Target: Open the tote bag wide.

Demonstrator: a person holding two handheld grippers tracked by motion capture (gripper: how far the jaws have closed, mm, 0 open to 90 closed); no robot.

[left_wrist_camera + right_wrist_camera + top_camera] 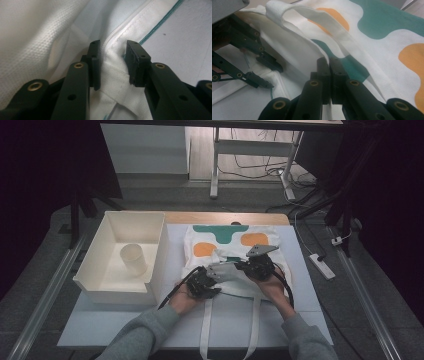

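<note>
Tote bag (pixel 235 245), white with teal and orange patches: lying flat on the table mat (pixel 310 285). Upper rim being pinched by the right gripper (pixel 329 75), jaws pressed together; hem (pixel 113 72) being straddled by the left gripper (pixel 113 65), jaws spread.

White tote bag (pixel 231 251) with teal and orange blobs, black grippers on it.

Bag: white woven cloth, teal blob at far edge, orange blobs left and right, thin teal stitching along the hem; straps (pixel 206 330) white. Both grippers black with brass rivets, right gripper (pixel 248 266) topped by a grey plate. Bin (pixel 95 270) on left cream, cup (pixel 133 258) inside cream. Table (pixel 305 285) pale blue-white. Sleeves (pixel 135 337) grey.
</note>
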